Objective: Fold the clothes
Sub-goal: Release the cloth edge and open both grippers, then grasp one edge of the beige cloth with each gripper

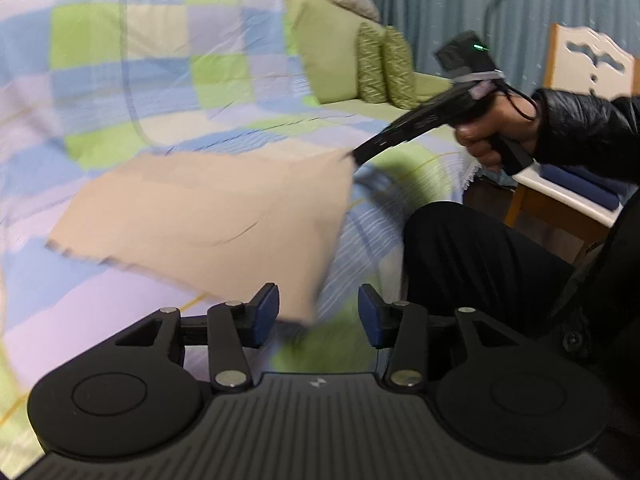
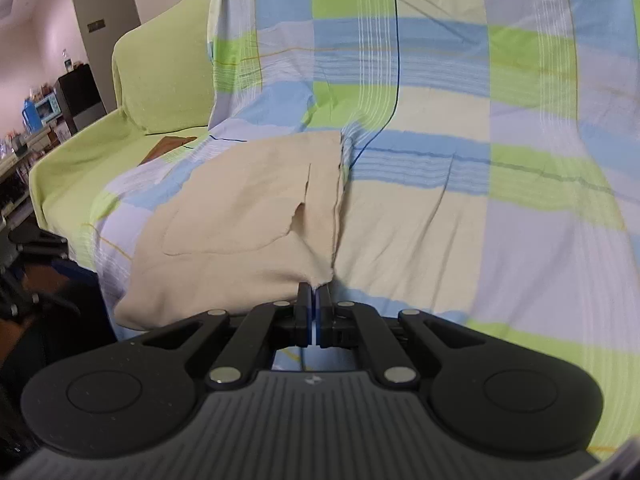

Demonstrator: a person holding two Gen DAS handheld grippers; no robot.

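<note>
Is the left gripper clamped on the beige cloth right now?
No: in the left wrist view the left gripper has its blue pads wide apart, with the corner of the beige cloth lying loose between them.

1. A beige folded cloth garment (image 2: 240, 216) lies on a checked blue, green and lilac bedsheet (image 2: 500, 184), ahead and left of the right gripper (image 2: 314, 300).
2. The sheet drapes a green sofa (image 2: 160, 80).
3. The left gripper (image 1: 318, 312) sits at the garment's near corner.
4. A wooden chair (image 1: 576, 196) stands to its right.
</note>
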